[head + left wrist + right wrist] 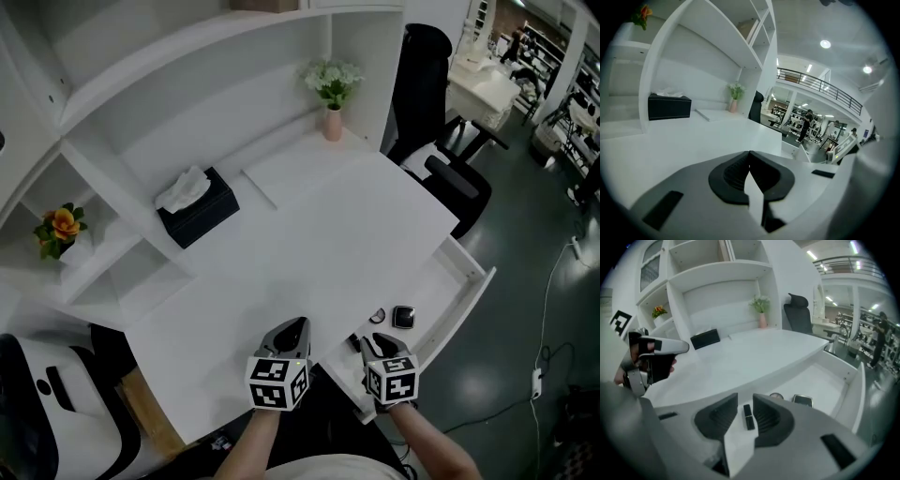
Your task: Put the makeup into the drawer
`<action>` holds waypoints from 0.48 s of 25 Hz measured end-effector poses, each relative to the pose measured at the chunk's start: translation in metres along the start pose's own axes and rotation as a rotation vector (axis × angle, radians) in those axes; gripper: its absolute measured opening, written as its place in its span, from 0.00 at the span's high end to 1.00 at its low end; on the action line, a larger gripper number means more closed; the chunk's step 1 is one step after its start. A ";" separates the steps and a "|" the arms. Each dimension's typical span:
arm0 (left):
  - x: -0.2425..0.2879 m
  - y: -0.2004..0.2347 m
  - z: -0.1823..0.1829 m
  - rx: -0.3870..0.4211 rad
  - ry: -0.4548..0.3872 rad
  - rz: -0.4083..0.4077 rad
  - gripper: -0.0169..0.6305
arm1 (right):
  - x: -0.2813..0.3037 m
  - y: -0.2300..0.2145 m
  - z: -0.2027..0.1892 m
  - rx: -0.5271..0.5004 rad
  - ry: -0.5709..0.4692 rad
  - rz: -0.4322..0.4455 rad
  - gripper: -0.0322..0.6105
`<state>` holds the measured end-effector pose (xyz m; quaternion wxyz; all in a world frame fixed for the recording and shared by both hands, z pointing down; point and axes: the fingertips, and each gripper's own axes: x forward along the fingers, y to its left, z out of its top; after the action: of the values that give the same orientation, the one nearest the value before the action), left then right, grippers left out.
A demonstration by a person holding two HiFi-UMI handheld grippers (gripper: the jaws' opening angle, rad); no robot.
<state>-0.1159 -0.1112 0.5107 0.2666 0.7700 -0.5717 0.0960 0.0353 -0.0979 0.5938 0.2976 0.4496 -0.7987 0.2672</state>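
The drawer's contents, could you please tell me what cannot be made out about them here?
- Round item and square black case: too small in every view to tell the makeup's kind.
- Black tube: head view, mostly hidden behind the right gripper.
- Drawer, near end: right gripper view, covered by the gripper's own body.

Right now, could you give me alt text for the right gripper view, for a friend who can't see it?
The right gripper hangs over an open white drawer, its fingers apart, with a small black tube lying below the gap, untouched. A round compact and a square black compact lie farther in; a white desk stretches beyond.
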 end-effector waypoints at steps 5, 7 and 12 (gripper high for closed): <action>0.001 -0.015 0.003 0.027 -0.004 -0.034 0.97 | -0.032 0.000 0.027 0.029 -0.112 0.020 0.79; 0.001 -0.020 0.004 0.037 -0.005 -0.047 0.97 | -0.045 0.000 0.038 0.036 -0.157 0.024 0.79; -0.002 -0.028 0.007 0.058 -0.007 -0.068 0.97 | -0.075 -0.002 0.058 0.064 -0.256 0.027 0.84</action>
<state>-0.0916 -0.1074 0.4956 0.2451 0.7968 -0.5430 0.1007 0.0547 -0.0968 0.5006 0.1748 0.4785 -0.8272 0.2369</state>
